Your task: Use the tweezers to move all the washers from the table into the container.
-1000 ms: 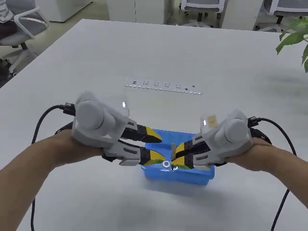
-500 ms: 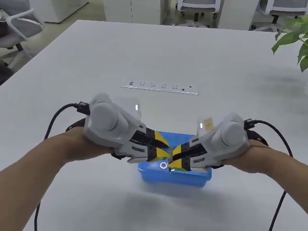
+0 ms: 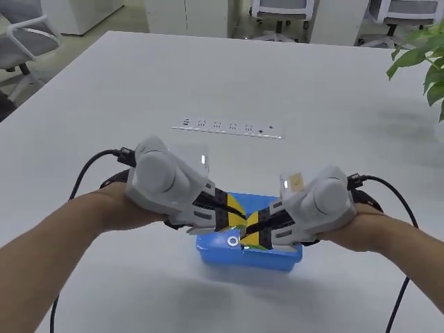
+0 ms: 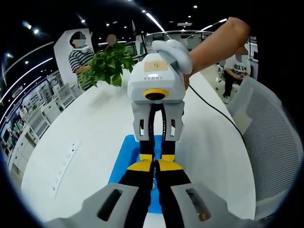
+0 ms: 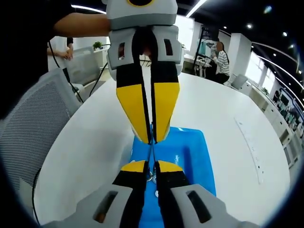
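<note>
Both the left gripper (image 4: 153, 166) and right gripper (image 5: 152, 167) have fingers pinched shut on the tweezers (image 5: 151, 152) over the container (image 3: 277, 258), a washer (image 3: 232, 241) by their tip; best to loosen gently, low inside.

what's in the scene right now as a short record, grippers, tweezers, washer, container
left gripper: jaws shut on the tweezers, above the container
right gripper: tip to tip with the left, jaws shut around the same tweezers
container: blue, open, on the white table, under both grippers
washer: just below the gripper tips, over the container; held or lying inside, cannot tell
power strip: flat on the table, beyond the container
</note>
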Action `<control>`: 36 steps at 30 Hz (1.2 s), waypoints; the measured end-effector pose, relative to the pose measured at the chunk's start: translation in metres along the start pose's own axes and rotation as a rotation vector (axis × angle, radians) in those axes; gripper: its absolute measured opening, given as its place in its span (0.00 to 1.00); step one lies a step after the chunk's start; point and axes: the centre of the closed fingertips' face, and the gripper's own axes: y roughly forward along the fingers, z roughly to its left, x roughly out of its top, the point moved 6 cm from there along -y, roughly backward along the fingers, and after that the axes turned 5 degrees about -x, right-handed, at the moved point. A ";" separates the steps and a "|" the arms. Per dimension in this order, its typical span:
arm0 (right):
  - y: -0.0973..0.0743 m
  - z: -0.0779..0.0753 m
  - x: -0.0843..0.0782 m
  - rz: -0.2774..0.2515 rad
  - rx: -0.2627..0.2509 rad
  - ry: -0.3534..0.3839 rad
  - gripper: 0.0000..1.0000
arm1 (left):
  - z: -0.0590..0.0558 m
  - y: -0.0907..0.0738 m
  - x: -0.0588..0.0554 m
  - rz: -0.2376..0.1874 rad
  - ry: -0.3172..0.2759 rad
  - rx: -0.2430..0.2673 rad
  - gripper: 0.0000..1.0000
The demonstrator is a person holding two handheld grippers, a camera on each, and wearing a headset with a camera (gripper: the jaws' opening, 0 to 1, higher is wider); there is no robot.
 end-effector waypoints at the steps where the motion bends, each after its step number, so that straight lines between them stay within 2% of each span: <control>1: 0.000 0.000 0.000 0.001 0.000 -0.001 0.09 | 0.000 0.000 0.000 0.000 0.003 0.000 0.06; 11: -0.003 -0.003 0.004 -0.015 -0.018 0.001 0.10 | 0.002 -0.005 0.004 -0.013 -0.002 0.001 0.05; 13: -0.004 -0.002 0.005 -0.013 -0.018 -0.002 0.11 | 0.003 -0.007 0.007 -0.028 -0.008 -0.003 0.05; 19: -0.008 -0.003 0.009 -0.029 -0.030 -0.001 0.11 | 0.003 -0.010 0.011 -0.032 -0.007 -0.008 0.05; 32: -0.015 0.002 0.020 -0.080 -0.049 0.009 0.14 | -0.001 -0.021 0.023 -0.049 0.000 -0.016 0.05; 36: -0.016 0.004 0.019 -0.068 -0.056 -0.002 0.14 | -0.002 -0.026 0.031 -0.093 -0.008 -0.018 0.05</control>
